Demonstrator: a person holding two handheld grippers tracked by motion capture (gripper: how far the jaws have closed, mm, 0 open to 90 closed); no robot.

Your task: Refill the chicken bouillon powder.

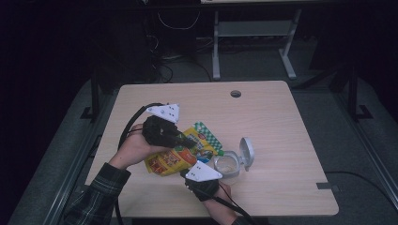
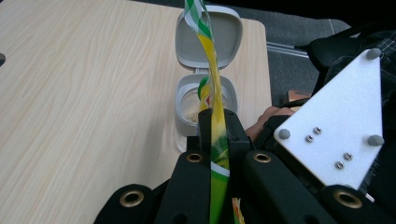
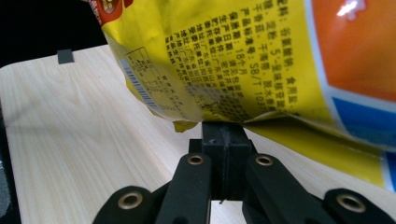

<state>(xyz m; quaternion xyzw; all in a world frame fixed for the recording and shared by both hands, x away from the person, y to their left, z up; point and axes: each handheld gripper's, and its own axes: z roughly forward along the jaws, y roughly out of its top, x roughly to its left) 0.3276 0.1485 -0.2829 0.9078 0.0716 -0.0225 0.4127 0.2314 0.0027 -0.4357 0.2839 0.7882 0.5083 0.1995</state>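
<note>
A yellow snack bag (image 1: pixel 169 159) with an orange panel and a green-checked top hangs tilted above the wooden table (image 1: pixel 267 122). My left gripper (image 1: pixel 187 140) is shut on its upper part; in the left gripper view the bag (image 2: pixel 208 51) runs edge-on out of the jaws of the left gripper (image 2: pixel 217 135). My right gripper (image 1: pixel 185 172) is shut at the bag's lower edge, and the bag (image 3: pixel 243 56) looms just above the right gripper's (image 3: pixel 224 133) tips. A small grey container (image 1: pixel 228 165) stands beside the bag with its hinged lid (image 1: pixel 247 151) flipped up, pale contents inside (image 2: pixel 190 109).
A round cable hole (image 1: pixel 235 93) lies near the table's far edge. A dark tape mark (image 1: pixel 326 185) sits at the right edge. Behind the table stands a grey desk frame (image 1: pixel 253 33) on a dark floor. Black cables (image 1: pixel 133 119) trail from the left gripper.
</note>
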